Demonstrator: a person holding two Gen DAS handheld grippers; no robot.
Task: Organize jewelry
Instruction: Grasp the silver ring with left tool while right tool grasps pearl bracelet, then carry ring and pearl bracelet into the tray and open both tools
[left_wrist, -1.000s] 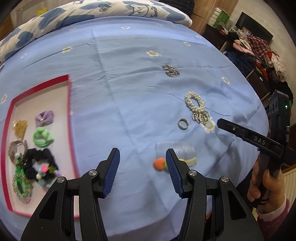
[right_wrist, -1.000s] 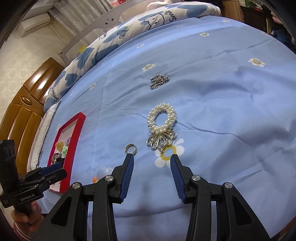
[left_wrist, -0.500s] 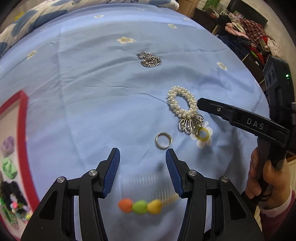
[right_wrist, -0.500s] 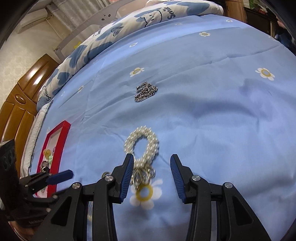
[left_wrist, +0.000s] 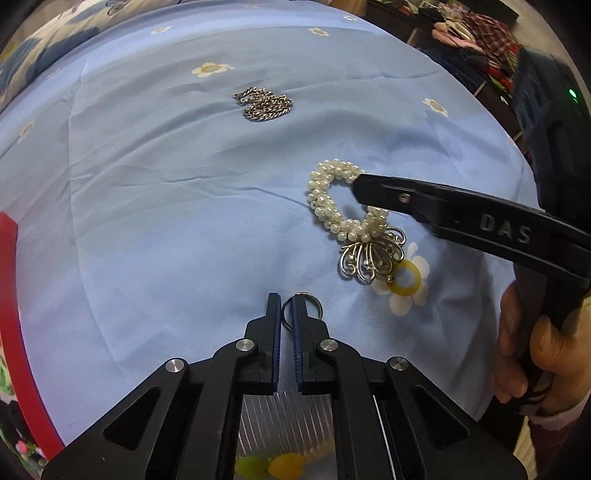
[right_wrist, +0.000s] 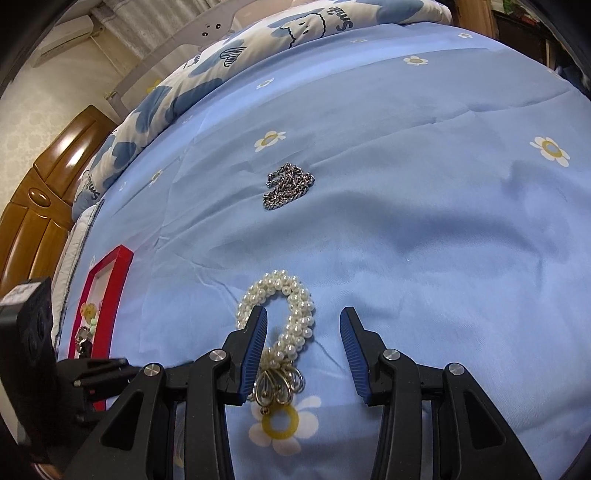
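My left gripper (left_wrist: 286, 308) is shut on the near rim of a small silver ring (left_wrist: 306, 307) lying on the blue bedsheet. A pearl bracelet with a silver fan charm (left_wrist: 334, 206) lies to its right; in the right wrist view the bracelet (right_wrist: 295, 314) sits between the fingers of my open right gripper (right_wrist: 303, 328), whose left finger (right_wrist: 255, 339) reaches into its loop. A silver chain (left_wrist: 264, 103) lies piled farther back; it also shows in the right wrist view (right_wrist: 288, 184). The red-framed tray (right_wrist: 114, 269) holding hair ties lies at the left.
A clear hair comb with coloured beads (left_wrist: 284, 435) lies under my left gripper. Pillows (right_wrist: 221, 62) and a wooden headboard (right_wrist: 40, 199) stand beyond the tray. Clothes are piled at the far right (left_wrist: 476, 33), past the bed's edge.
My left gripper moved forward past the comb and closed on the ring. My right gripper moved forward and down over the pearl bracelet, staying open.
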